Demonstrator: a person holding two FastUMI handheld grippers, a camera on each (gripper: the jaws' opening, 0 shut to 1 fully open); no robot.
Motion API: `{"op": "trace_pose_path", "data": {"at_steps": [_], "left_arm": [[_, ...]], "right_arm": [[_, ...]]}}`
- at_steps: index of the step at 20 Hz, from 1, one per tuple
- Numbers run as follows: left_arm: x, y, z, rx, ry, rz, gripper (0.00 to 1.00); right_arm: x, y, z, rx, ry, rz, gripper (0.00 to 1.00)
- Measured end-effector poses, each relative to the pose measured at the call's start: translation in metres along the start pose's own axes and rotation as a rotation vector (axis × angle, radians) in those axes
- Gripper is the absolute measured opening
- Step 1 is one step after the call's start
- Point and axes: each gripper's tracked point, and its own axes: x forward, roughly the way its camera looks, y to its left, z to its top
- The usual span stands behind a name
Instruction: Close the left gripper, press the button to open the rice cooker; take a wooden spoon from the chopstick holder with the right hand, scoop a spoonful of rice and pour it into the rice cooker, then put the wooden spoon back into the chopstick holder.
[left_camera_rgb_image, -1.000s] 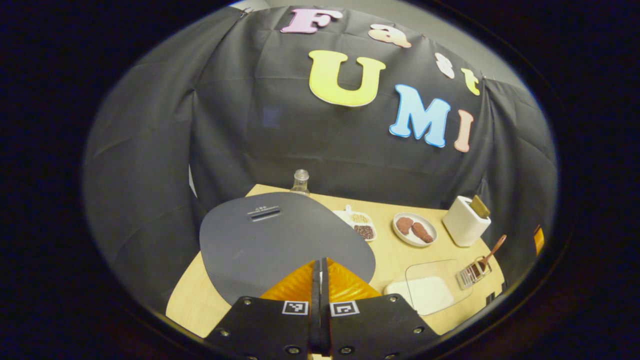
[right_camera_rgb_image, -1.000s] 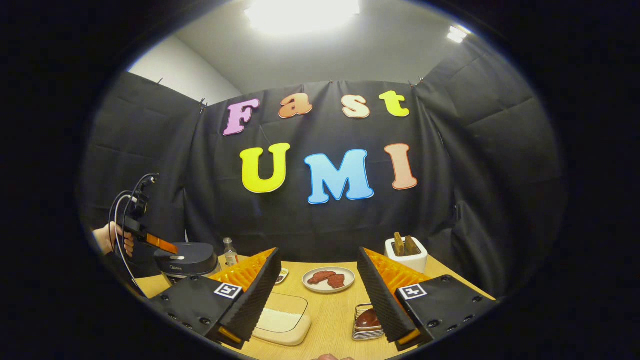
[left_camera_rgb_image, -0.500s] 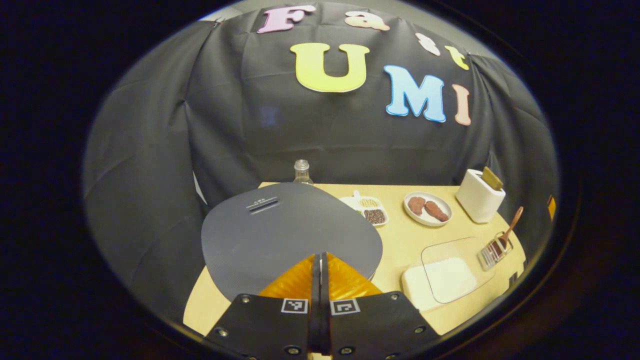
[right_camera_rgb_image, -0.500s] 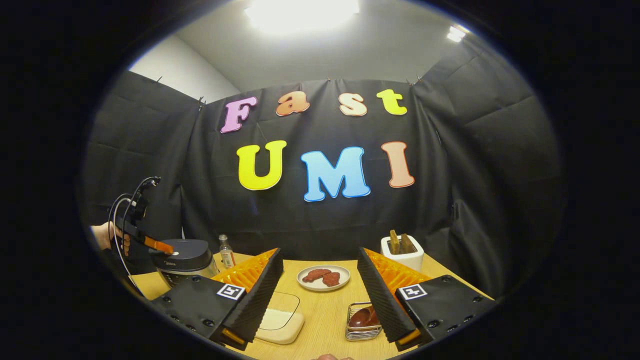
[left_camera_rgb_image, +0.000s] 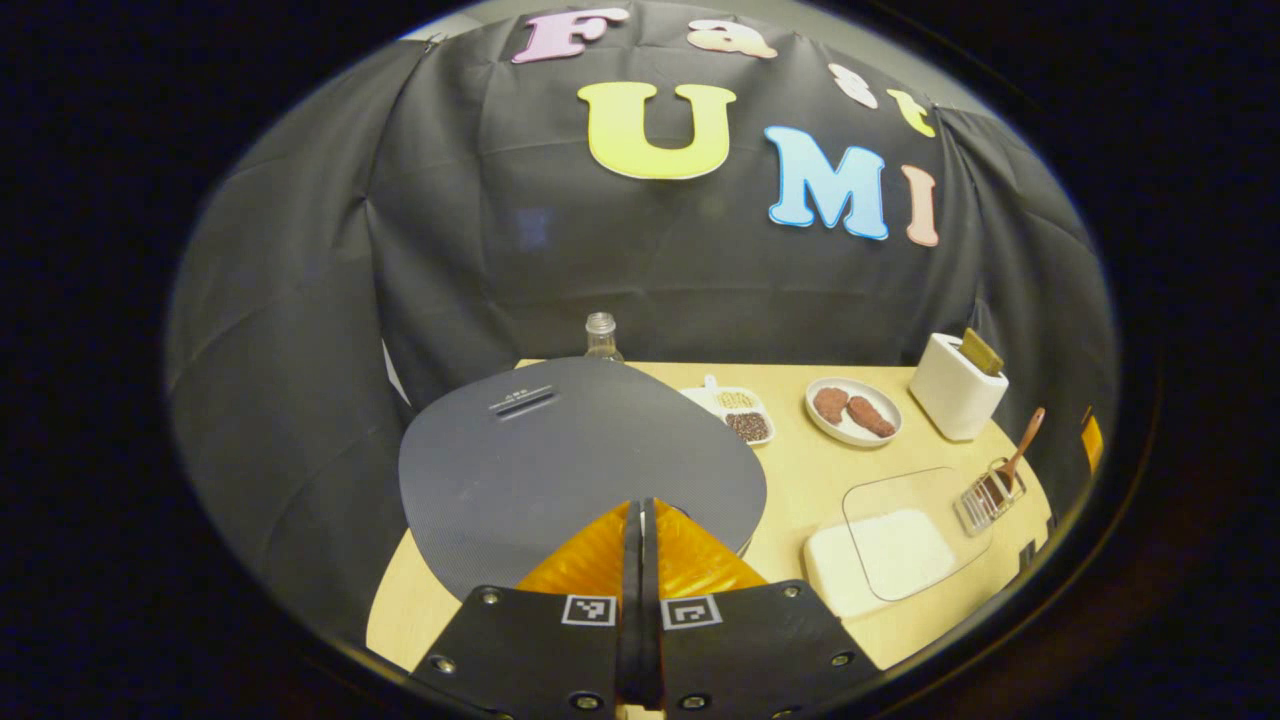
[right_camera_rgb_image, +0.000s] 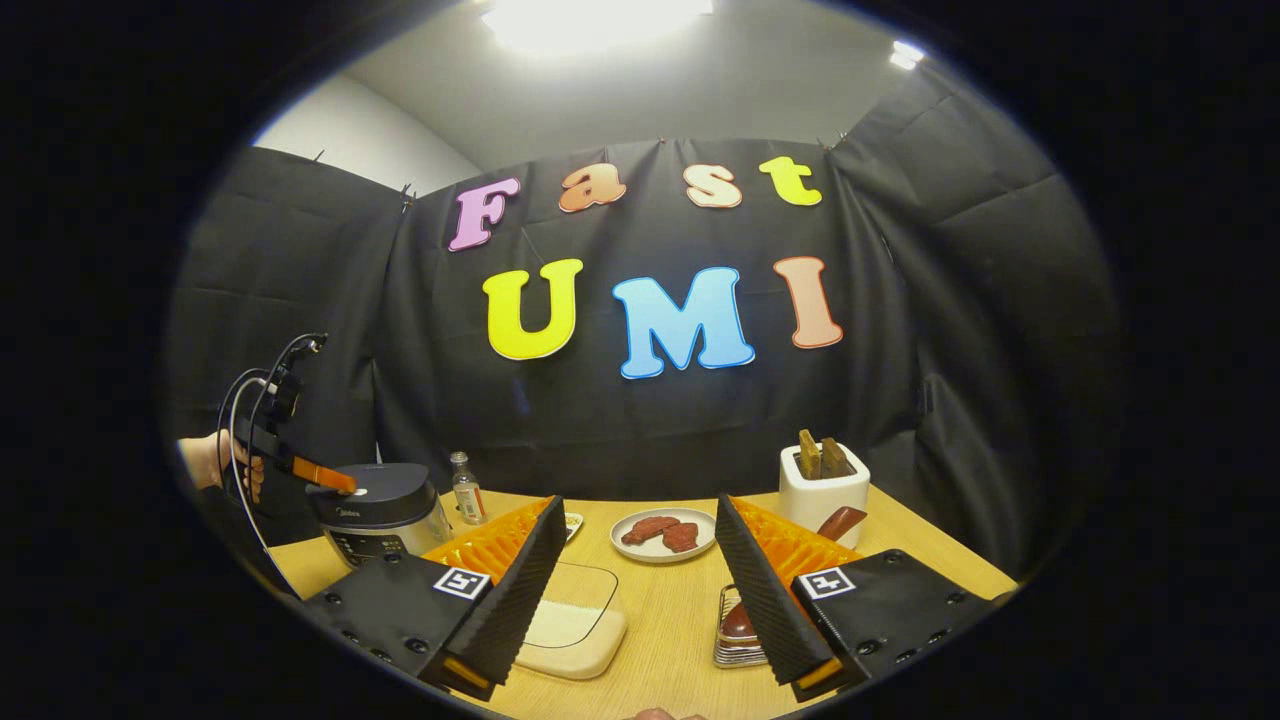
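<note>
Black cloth walls close in a pale wooden worktop (left_camera_rgb_image: 790, 500) that carries everything for the job.

Starting at the left gripper (left_camera_rgb_image: 641, 520), its fingers are clenched together on nothing, and they rest over the front edge of the rice cooker (left_camera_rgb_image: 580, 470), whose dark lid is down. From the right gripper view, that same gripper's tip sits on the pale button (right_camera_rgb_image: 358, 491) on top of the lid, a hand (right_camera_rgb_image: 215, 470) holding it from behind. The press looks under way, the lid not yet sprung; the button is stiff and small, so a straight downward push with the fingers kept together should serve.

The right gripper (right_camera_rgb_image: 640, 585) hangs released, jaws wide apart, above the worktop to the right of the cooker. Just ahead of its right finger stands the wire chopstick holder (right_camera_rgb_image: 735, 645), with the wooden spoon (left_camera_rgb_image: 1012, 462) leaning in it, bowl down and handle slanting up. The spoon should be light, rigid and fairly smooth; the upper handle is the place to pinch, squarely, so it does not swivel. The holder looks light enough to tip if the spoon is dragged sideways.

Between cooker and holder lies the shallow rice container (right_camera_rgb_image: 570, 630), with loose white grains that will spill from a tilted spoon.
</note>
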Motion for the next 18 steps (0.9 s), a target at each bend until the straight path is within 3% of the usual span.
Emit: {"op": "trace_pose_path", "data": {"at_steps": [4, 10, 11, 13, 18], "left_arm": [[0.002, -0.001, -0.007, -0.011, 0.033, -0.006, 0.02], [-0.005, -0.001, 0.003, 0.020, -0.011, 0.015, 0.02], [-0.011, 0.000, 0.010, 0.017, -0.037, 0.017, 0.02], [-0.017, 0.002, 0.028, 0.008, -0.101, 0.027, 0.02], [-0.074, 0.024, 0.115, -0.051, -0.354, 0.096, 0.02]], "right_arm": [[-0.002, -0.002, -0.004, -0.001, 0.005, -0.010, 0.96], [-0.007, -0.005, -0.006, 0.002, 0.018, -0.018, 0.93], [-0.008, -0.010, -0.004, -0.003, 0.020, -0.027, 0.96], [-0.011, -0.019, -0.005, -0.025, 0.028, -0.048, 0.93], [-0.017, -0.026, 0.003, -0.009, 0.026, -0.073, 0.96]]}}
